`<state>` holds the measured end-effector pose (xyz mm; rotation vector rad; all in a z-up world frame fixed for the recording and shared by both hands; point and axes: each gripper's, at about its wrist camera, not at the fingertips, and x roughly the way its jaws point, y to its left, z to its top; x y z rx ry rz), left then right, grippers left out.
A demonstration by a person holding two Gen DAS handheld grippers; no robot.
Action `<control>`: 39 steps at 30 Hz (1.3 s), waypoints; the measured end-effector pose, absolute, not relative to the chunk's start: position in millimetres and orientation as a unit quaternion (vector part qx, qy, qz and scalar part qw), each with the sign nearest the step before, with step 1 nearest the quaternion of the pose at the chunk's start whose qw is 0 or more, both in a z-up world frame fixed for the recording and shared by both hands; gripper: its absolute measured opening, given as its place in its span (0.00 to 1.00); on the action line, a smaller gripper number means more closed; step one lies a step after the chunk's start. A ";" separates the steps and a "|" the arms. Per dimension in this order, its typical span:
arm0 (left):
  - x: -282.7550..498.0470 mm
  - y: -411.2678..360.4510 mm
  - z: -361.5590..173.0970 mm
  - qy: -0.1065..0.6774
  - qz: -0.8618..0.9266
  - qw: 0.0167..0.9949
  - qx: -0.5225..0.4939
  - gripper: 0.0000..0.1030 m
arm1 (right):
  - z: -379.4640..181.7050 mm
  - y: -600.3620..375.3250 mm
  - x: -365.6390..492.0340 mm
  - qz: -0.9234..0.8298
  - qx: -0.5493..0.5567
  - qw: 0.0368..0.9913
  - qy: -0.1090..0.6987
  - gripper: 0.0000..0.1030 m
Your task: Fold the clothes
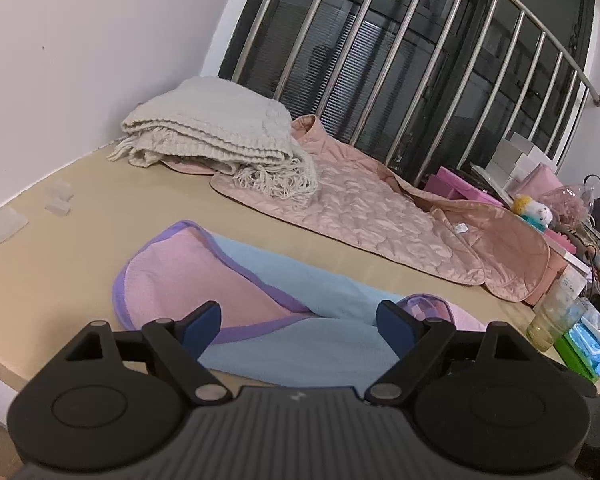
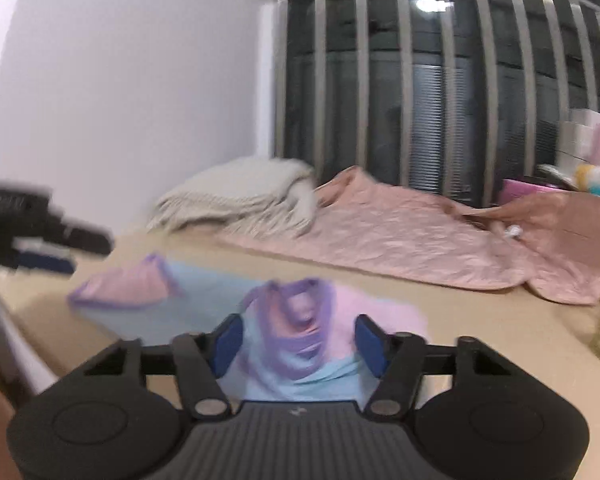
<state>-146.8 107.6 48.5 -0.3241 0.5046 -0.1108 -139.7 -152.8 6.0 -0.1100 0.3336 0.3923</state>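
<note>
Pink-and-blue fleece garment with purple trim (image 1: pixel 236 280), lying rumpled at the beige table's (image 1: pixel 52 272) near edge, is straddled unpinched by left gripper (image 1: pixel 300 320) and right gripper (image 2: pixel 298 340), both spread; bunched trim is best flattened before creasing.

Garment (image 1: pixel 276 300): light-blue fabric w/ pink panels & purple trim, lying partly folded on tan counter (image 1: pixel 80 248), near front edge. Pink flap w/ purple border is lying flat at left end. Right end is sitting bunched, purple trim wrinkling in folds (image 2: pixel 300 332). Right-wrist view blurred.
</note>
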 end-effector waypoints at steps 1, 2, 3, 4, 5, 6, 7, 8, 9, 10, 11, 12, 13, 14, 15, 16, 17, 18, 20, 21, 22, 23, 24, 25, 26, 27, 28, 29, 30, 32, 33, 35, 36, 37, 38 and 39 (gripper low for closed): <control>-147.5 106.6 48.8 0.249 -0.055 0.954 -0.157 0.84 | 2.8 -148.1 -134.3 0.194 -0.063 0.963 0.176 0.26; -148.7 106.1 49.7 0.248 -0.056 0.955 -0.156 0.84 | -0.4 -142.6 -127.9 0.192 -0.070 0.961 0.188 0.17; -149.8 106.2 50.6 0.247 -0.057 0.955 -0.155 0.84 | -3.6 -137.2 -121.6 0.189 -0.077 0.958 0.199 0.04; -151.4 107.4 51.6 0.245 -0.056 0.955 -0.155 0.84 | -6.1 -132.6 -115.5 0.186 -0.077 0.957 0.208 0.02; -152.4 108.7 52.2 0.243 -0.054 0.956 -0.156 0.84 | -5.6 -130.4 -112.5 0.180 -0.070 0.959 0.209 0.02; -152.9 110.2 52.6 0.243 -0.052 0.956 -0.157 0.84 | -3.7 -129.1 -110.8 0.172 -0.061 0.961 0.206 0.02; -153.8 112.0 52.5 0.241 -0.048 0.956 -0.159 0.84 | -1.8 -127.7 -109.1 0.165 -0.052 0.964 0.203 0.02; -153.8 113.2 51.9 0.241 -0.046 0.956 -0.161 0.84 | 0.1 -126.4 -107.5 0.158 -0.042 0.966 0.200 0.02; -153.5 114.4 50.8 0.243 -0.045 0.955 -0.163 0.84 | 0.7 -124.1 -106.2 0.156 -0.039 0.967 0.197 0.02; -152.8 114.8 49.6 0.245 -0.043 0.955 -0.163 0.84 | -0.7 -119.7 -104.6 0.159 -0.041 0.966 0.198 0.02; -152.1 115.0 48.4 0.247 -0.041 0.954 -0.162 0.84 | -3.5 -115.5 -102.0 0.164 -0.047 0.964 0.202 0.03; -152.0 115.6 46.4 0.251 -0.030 0.955 -0.155 0.84 | -6.7 -111.9 -100.6 0.170 -0.056 0.962 0.208 0.04; -152.0 116.2 44.4 0.255 -0.018 0.955 -0.148 0.84 | -6.1 -111.0 -103.5 0.176 -0.065 0.960 0.208 0.06; -151.9 116.8 42.4 0.259 -0.006 0.956 -0.141 0.84 | -3.7 -111.3 -108.1 0.180 -0.074 0.959 0.205 0.10; -152.4 118.1 40.0 0.262 0.008 0.956 -0.133 0.84 | -1.4 -111.7 -112.6 0.185 -0.082 0.958 0.203 0.21; -153.2 120.0 36.5 0.267 0.030 0.956 -0.120 0.84 | 6.5 -116.3 -114.8 0.197 -0.078 0.957 0.197 0.28; -153.0 120.6 32.9 0.272 0.056 0.955 -0.108 0.84 | 17.1 -123.1 -115.8 0.212 -0.068 0.956 0.189 0.38; -152.8 121.1 29.3 0.277 0.081 0.953 -0.095 0.84 | 27.6 -129.8 -116.9 0.228 -0.058 0.955 0.182 0.40; -149.7 115.1 22.1 0.282 0.128 0.949 -0.050 0.84 | 49.6 -137.6 -113.3 0.259 -0.051 0.949 0.170 0.40; -147.1 115.8 19.8 0.285 0.131 0.948 -0.050 0.84 | 61.3 -136.0 -106.0 0.275 -0.061 0.945 0.168 0.40; -144.6 116.7 17.5 0.287 0.134 0.947 -0.052 0.84 | 71.0 -128.4 -94.4 0.299 -0.083 0.935 0.172 0.40; -142.0 117.5 15.2 0.289 0.136 0.946 -0.053 0.84 | 79.7 -117.9 -80.8 0.327 -0.112 0.921 0.178 0.40; -139.5 118.4 12.9 0.291 0.138 0.945 -0.055 0.84 | 86.0 -105.3 -66.6 0.351 -0.138 0.908 0.184 0.40; -136.5 122.3 9.9 0.294 0.143 0.943 -0.065 0.83 | 91.1 -88.0 -48.8 0.372 -0.165 0.893 0.194 0.40; -136.4 125.6 8.6 0.289 0.147 0.943 -0.072 0.83 | 93.9 -70.6 -31.8 0.390 -0.184 0.878 0.207 0.40; -136.4 128.9 7.4 0.283 0.151 0.944 -0.079 0.83 | 95.7 -53.9 -16.0 0.406 -0.200 0.864 0.220 0.40; -137.0 132.7 7.3 0.277 0.153 0.945 -0.089 0.82 | 93.9 -35.6 -0.6 0.420 -0.210 0.850 0.239 0.40; -137.4 135.9 7.7 0.273 0.151 0.945 -0.098 0.81 | 90.3 -16.7 14.6 0.432 -0.219 0.835 0.260 0.40; -137.9 137.9 8.1 0.272 0.150 0.945 -0.104 0.79 | 86.7 2.3 29.7 0.444 -0.227 0.820 0.281 0.40; -137.5 138.7 7.3 0.270 0.155 0.946 -0.095 0.69 | 72.1 36.9 51.9 0.461 -0.239 0.794 0.316 0.39; -136.6 136.8 6.8 0.272 0.157 0.946 -0.081 0.63 | 63.4 52.2 60.6 0.463 -0.243 0.785 0.332 0.37; -138.0 135.4 5.8 0.272 0.159 0.947 -0.063 0.58 | 44.7 75.2 73.6 0.457 -0.248 0.774 0.360 0.37; -138.2 135.5 5.9 0.270 0.159 0.947 -0.063 0.57 | 37.8 80.5 77.6 0.457 -0.250 0.769 0.370 0.37; -138.4 135.6 5.9 0.269 0.160 0.948 -0.064 0.50 | 31.4 84.5 81.2 0.457 -0.250 0.765 0.378 0.37; -136.7 133.9 6.2 0.269 0.160 0.948 -0.060 0.45 | 28.3 84.8 83.5 0.462 -0.242 0.763 0.382 0.36; -135.1 131.6 6.6 0.270 0.153 0.949 -0.055 0.35 | 26.9 83.3 85.1 0.468 -0.230 0.762 0.383 0.31</control>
